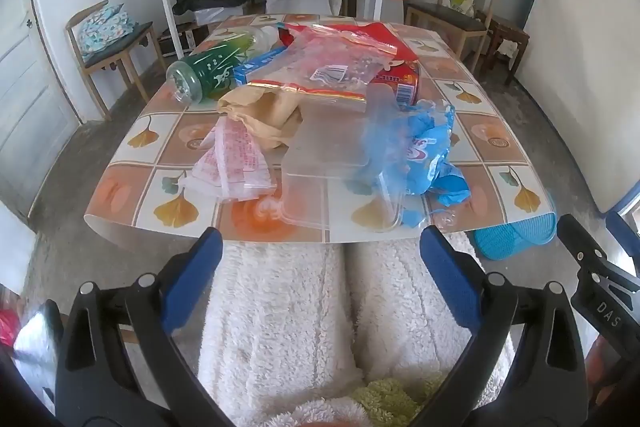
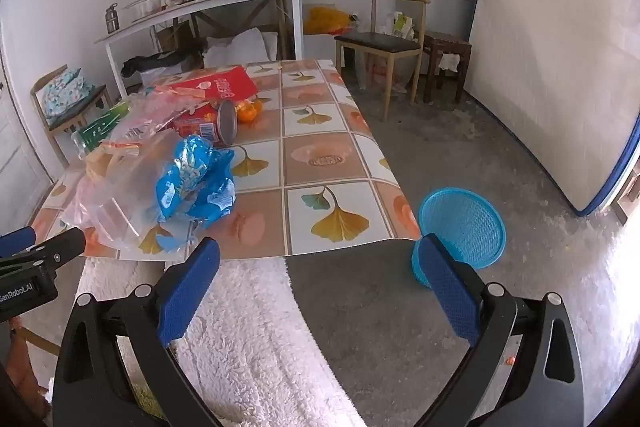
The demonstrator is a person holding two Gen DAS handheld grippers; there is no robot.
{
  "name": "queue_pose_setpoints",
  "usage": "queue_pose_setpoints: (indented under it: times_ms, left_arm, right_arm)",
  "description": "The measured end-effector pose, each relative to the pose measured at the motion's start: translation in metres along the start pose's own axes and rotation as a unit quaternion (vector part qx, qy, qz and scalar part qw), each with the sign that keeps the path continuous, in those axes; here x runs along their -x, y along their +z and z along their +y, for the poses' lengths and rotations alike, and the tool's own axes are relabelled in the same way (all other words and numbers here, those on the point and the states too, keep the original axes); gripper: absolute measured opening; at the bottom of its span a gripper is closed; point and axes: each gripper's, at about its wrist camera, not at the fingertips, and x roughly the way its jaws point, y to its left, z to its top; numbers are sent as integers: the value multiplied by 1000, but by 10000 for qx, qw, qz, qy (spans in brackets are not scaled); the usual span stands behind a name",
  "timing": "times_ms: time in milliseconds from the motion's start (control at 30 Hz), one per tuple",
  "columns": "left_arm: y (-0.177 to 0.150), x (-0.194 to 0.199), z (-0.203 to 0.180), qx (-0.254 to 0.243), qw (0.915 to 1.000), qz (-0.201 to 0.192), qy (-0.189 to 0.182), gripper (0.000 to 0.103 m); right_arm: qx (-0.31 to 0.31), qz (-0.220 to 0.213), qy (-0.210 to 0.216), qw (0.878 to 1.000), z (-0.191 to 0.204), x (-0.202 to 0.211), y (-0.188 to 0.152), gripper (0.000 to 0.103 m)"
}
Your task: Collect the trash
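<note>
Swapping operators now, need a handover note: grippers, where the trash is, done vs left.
Left gripper: open, empty, short of the table.
Right gripper: open, empty, beside the blue basket on the floor.
Trash all on the table: clear plastic container, blue wrapper, green bottle, red can, bags.
Done: nothing collected.
Left: everything.

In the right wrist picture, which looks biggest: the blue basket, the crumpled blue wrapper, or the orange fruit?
1. Blue basket and crumpled blue wrapper: they look about alike, and both lie near the camera.
2. Orange fruit: clearly smallest, though farther away.
</note>
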Motion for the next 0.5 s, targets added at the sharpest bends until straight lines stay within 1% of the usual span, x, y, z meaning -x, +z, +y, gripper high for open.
queue_pose_setpoints:
  times_ms: [500]
  left_arm:
    - [0, 0, 1, 10, 10000, -25, 11, 96]
  right_arm:
    - [20, -29, 7, 10000, 2, 0, 1, 97]
